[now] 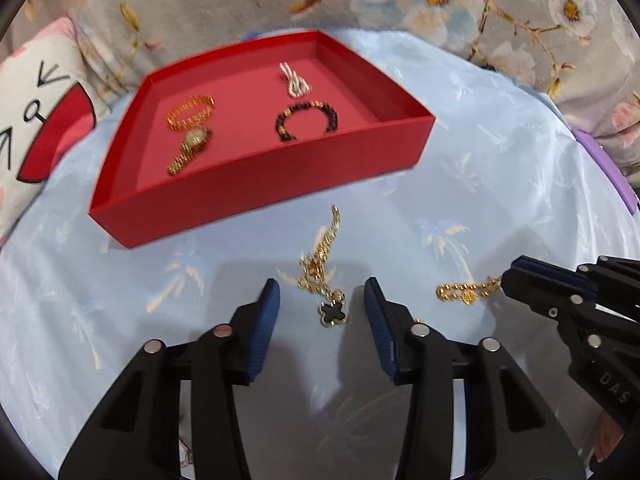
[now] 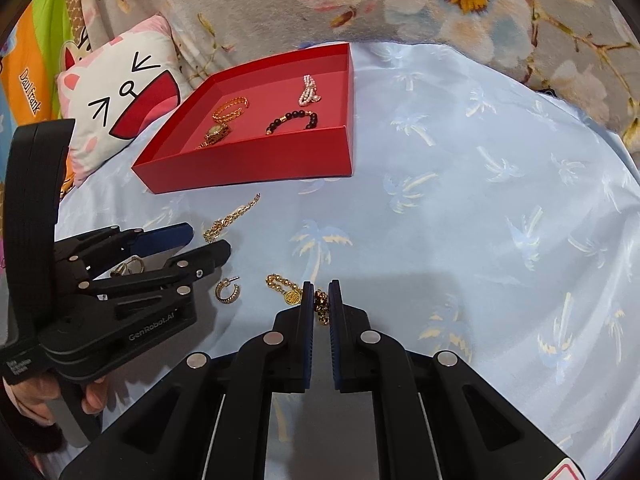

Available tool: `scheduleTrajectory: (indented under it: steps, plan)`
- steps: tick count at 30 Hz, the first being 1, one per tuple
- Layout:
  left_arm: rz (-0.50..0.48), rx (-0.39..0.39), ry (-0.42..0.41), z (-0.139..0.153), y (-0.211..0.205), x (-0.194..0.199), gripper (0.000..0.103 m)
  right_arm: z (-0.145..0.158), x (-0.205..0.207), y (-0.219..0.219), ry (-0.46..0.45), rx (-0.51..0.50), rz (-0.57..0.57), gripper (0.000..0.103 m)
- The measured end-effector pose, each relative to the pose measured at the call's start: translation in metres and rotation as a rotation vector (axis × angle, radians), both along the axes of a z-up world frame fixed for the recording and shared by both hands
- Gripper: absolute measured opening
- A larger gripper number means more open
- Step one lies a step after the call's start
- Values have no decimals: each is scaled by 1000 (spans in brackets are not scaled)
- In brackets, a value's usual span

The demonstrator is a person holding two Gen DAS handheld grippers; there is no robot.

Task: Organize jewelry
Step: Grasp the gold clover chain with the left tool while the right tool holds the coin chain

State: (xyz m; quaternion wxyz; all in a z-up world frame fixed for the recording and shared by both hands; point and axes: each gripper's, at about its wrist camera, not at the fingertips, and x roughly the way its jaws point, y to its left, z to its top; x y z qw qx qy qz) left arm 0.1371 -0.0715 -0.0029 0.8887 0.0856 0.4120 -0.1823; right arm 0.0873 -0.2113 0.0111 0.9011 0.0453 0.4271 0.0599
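Observation:
A red tray (image 1: 256,184) (image 2: 256,164) on the light blue cloth holds a gold watch (image 1: 190,142), a black bead bracelet (image 1: 306,120) and a pearl piece (image 1: 294,80). My left gripper (image 1: 322,292) is open, its jaws either side of a gold necklace with a black clover pendant (image 1: 330,312). My right gripper (image 2: 321,292) is shut on a gold bead bracelet with a coin charm (image 2: 286,290) (image 1: 466,294). A gold hoop earring (image 2: 228,290) lies on the cloth between the grippers.
A cat-face pillow (image 2: 120,96) lies left of the tray. A floral blanket (image 1: 440,0) runs along the back. Another small gold piece (image 2: 130,266) sits under the left gripper's fingers.

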Motion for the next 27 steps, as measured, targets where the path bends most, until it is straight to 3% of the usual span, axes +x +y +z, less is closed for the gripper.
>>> scheduleTrajectory:
  steps: [4,6,10,27]
  plan:
    - [-3,-4,-3,1,2,-2,9,0,1,-1,6,9,-1,7]
    - [-5,-26,11,2,5,-1,2,0,1,-1,4,13,0,7]
    - [-22,-68,26,8,10,-2,1,7,-1,-1,-11,24,3,7]
    - [1,-145,-150,108,45,-3,1,63,-7,-12,-135,58,1,7]
